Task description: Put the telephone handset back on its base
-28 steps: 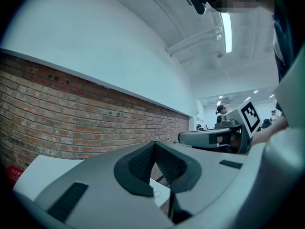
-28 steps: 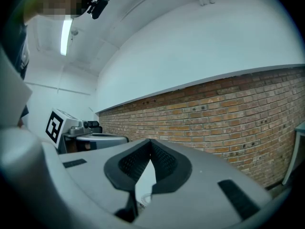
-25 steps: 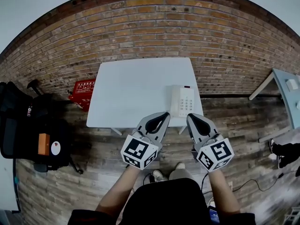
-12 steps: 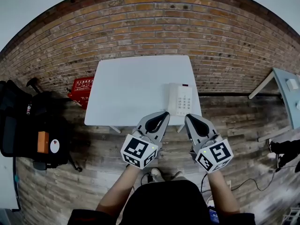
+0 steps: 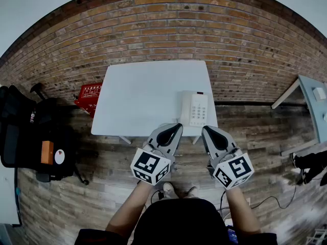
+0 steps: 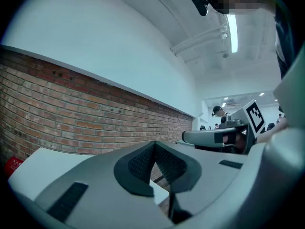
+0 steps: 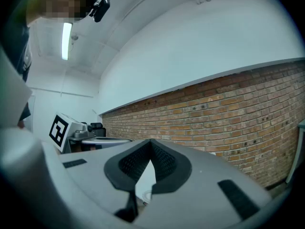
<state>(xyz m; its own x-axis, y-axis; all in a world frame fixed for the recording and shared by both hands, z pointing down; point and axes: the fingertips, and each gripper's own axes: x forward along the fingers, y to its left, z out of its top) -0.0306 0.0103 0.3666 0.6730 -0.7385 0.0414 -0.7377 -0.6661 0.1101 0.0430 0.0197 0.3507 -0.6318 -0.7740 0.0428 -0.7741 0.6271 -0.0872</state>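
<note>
**Head view: two closed grippers at the near edge of a table with a telephone**

1. Brick wall [image 5: 163,29]. Runs across the far side of the room, behind the table; it also fills the background of both gripper views.
2. Wooden floor [image 5: 102,157]. Planks show under and around the table.
3. Table [image 5: 143,96]. White, rectangular, its far edge close to the wall.
4. Black bag [image 5: 25,131]. Stands on the floor well to the left of the table, with an orange patch on its front.
5. Left gripper [image 5: 172,130]. Held level just short of the table's near edge. Left gripper view: jaws together at the tips, nothing between them.
6. Right gripper [image 5: 207,130]. Beside the left one, apart from it, just in front of the telephone. Right gripper view: jaws together at the tips, nothing between them.
7. Telephone [image 5: 195,109]. White, at the table's near right corner, keypad on its right half.
8. Red box [image 5: 89,97]. On the floor by the table's left edge.
9. Handset [image 5: 186,108]. Lies lengthwise along the telephone's left side, on its base; neither gripper touches it.
</note>
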